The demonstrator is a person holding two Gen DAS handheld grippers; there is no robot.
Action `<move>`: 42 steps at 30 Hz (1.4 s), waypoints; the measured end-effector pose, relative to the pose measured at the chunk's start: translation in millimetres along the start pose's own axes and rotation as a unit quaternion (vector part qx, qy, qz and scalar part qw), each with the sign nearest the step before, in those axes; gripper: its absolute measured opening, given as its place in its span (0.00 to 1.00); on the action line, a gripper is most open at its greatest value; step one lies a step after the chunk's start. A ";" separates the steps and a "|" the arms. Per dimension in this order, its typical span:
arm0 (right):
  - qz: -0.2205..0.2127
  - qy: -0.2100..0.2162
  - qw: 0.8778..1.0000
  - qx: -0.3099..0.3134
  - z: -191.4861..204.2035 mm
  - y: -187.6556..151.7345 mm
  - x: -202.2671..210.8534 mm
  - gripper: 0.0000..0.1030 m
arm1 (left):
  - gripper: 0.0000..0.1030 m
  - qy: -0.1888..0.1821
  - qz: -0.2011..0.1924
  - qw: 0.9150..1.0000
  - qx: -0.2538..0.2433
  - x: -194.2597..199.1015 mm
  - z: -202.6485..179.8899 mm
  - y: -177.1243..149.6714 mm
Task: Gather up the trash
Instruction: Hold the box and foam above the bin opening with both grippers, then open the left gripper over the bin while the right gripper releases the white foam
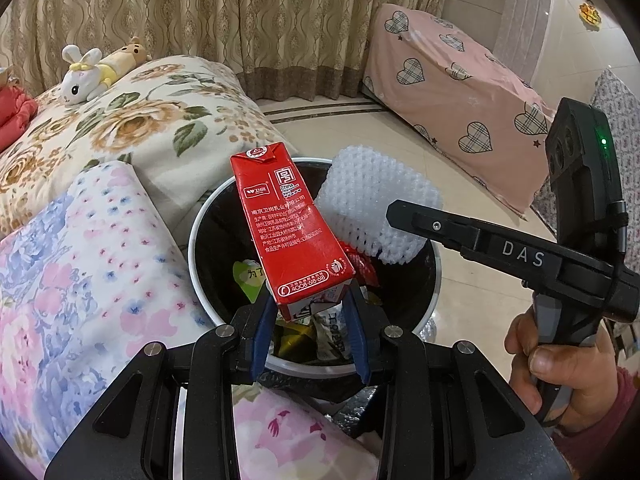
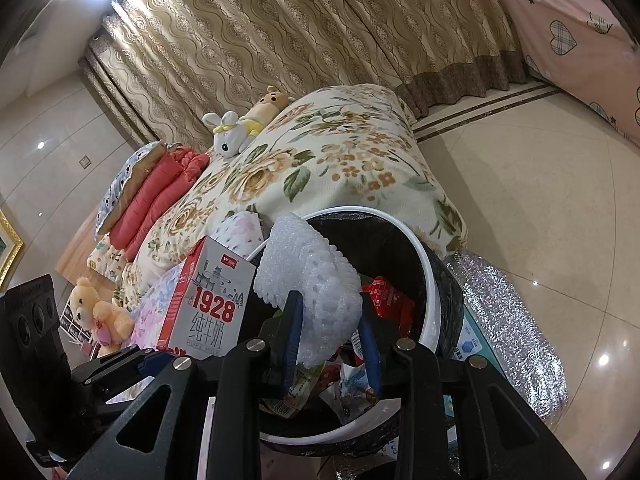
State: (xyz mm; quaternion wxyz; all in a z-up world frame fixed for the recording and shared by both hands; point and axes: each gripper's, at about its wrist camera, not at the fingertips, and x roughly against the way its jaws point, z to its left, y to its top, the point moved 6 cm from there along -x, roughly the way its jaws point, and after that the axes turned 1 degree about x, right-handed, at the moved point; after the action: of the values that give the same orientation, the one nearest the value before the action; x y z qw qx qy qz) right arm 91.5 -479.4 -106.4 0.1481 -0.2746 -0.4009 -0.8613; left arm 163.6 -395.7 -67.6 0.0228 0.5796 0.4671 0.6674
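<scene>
My left gripper (image 1: 310, 300) is shut on a red milk carton (image 1: 290, 220) and holds it upright over the trash bin (image 1: 196, 256), a white-rimmed bin with a black liner. My right gripper (image 2: 330, 312) is shut on a white foam net sleeve (image 2: 312, 280) and holds it over the same bin (image 2: 430, 300). The carton also shows in the right wrist view (image 2: 204, 304), and the foam sleeve in the left wrist view (image 1: 376, 208). Wrappers and packets lie inside the bin. The right gripper's body shows at the right of the left wrist view.
A bed with floral quilts (image 1: 132, 128) stands against the bin's left side, with plush toys (image 1: 86, 74) on it. A pink heart-print cover (image 1: 460, 92) lies over furniture at the back right. A silver foil bag (image 2: 504, 320) lies on the tiled floor beside the bin.
</scene>
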 end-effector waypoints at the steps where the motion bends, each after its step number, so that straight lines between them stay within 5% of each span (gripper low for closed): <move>1: 0.000 0.000 1.000 0.000 0.0 0.0 0.4 0.29 | 0.31 0.000 0.000 1.000 0.000 -0.3 0.6 0.4; 32: 0.017 -0.010 1.000 0.011 -1.3 6.1 -8.1 0.30 | 0.31 -0.006 0.024 1.000 0.006 -14.2 0.4 1.5; 36: 0.022 -0.011 1.000 0.015 1.2 8.2 -9.8 0.35 | 0.32 -0.008 0.025 1.000 0.003 -12.2 0.1 2.5; 42: 0.024 -0.013 0.999 0.016 5.2 10.4 -10.3 0.58 | 0.50 0.001 0.016 1.000 0.001 -3.1 3.1 1.3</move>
State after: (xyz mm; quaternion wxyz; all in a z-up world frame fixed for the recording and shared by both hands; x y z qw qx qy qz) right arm 106.5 -481.5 -103.4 0.1681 -0.2933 -0.4097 -0.8473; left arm 167.7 -396.4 -69.4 0.0113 0.5864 0.4589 0.6674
